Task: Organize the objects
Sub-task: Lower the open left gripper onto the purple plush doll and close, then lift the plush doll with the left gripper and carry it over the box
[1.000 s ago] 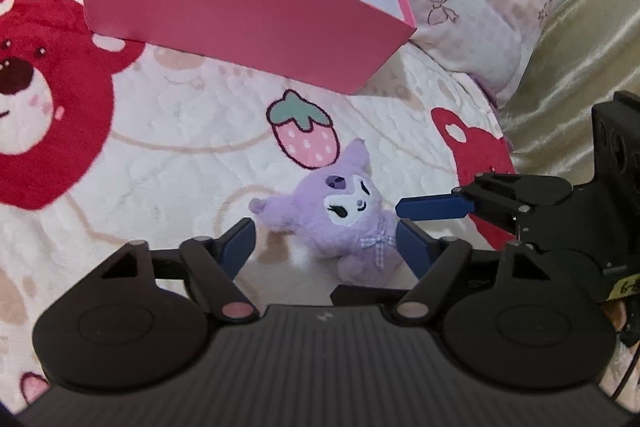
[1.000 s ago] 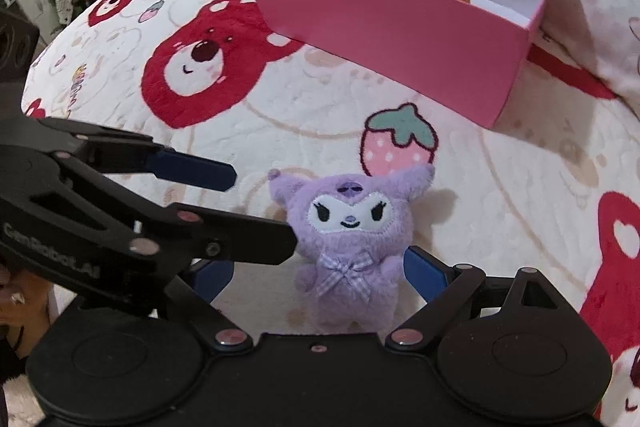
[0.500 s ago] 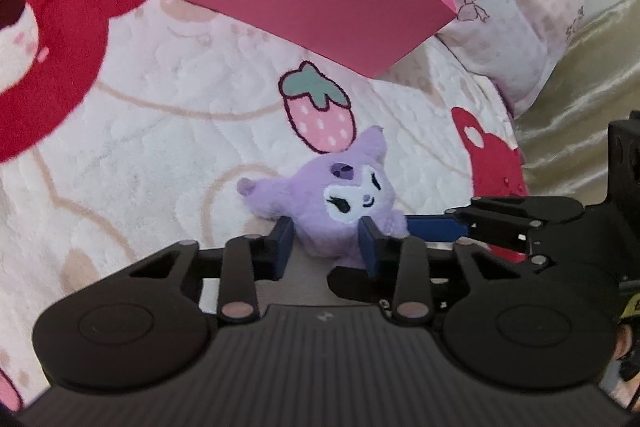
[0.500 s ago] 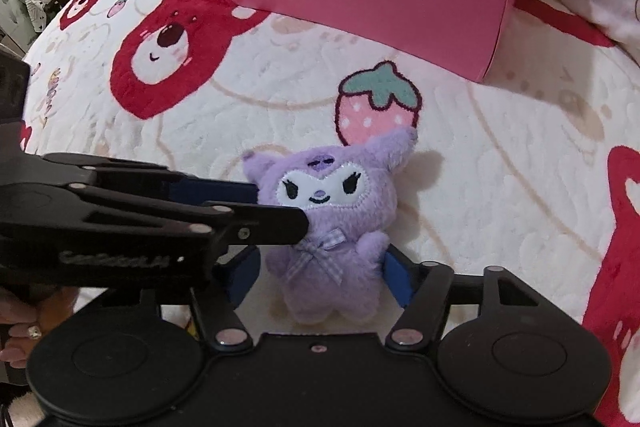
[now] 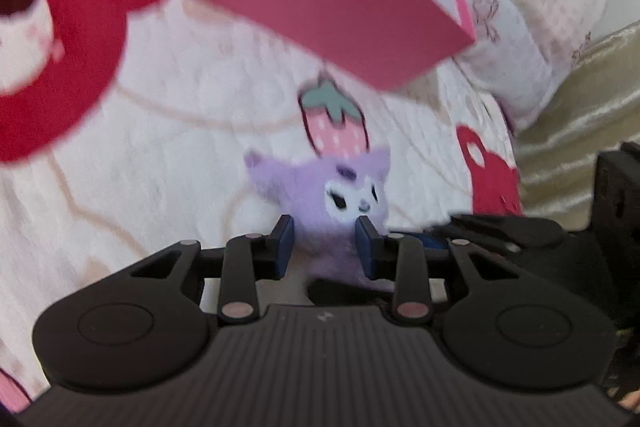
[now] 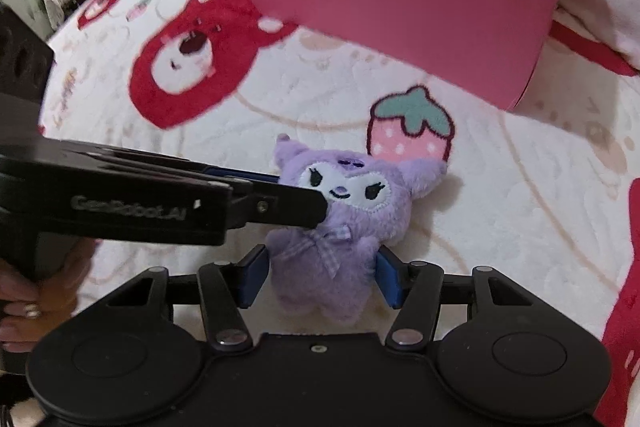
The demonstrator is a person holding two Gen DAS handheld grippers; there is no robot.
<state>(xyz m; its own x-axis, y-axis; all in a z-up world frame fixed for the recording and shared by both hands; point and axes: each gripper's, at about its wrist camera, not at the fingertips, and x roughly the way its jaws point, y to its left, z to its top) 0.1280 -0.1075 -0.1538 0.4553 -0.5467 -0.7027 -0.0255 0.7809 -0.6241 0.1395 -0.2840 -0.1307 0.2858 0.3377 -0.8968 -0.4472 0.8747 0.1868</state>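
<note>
On the quilt [image 6: 248, 131] before the pink box [image 6: 400, 27] lies the plush [image 6: 344, 211], and both my tools now clamp it: my left gripper [image 5: 325, 245], wide apart a second ago, has pinched its head, while my right gripper [image 6: 318, 279] has just been closing and presses its lower body. Bare quilt lies to the left; the box's near wall stands close ahead.
</note>
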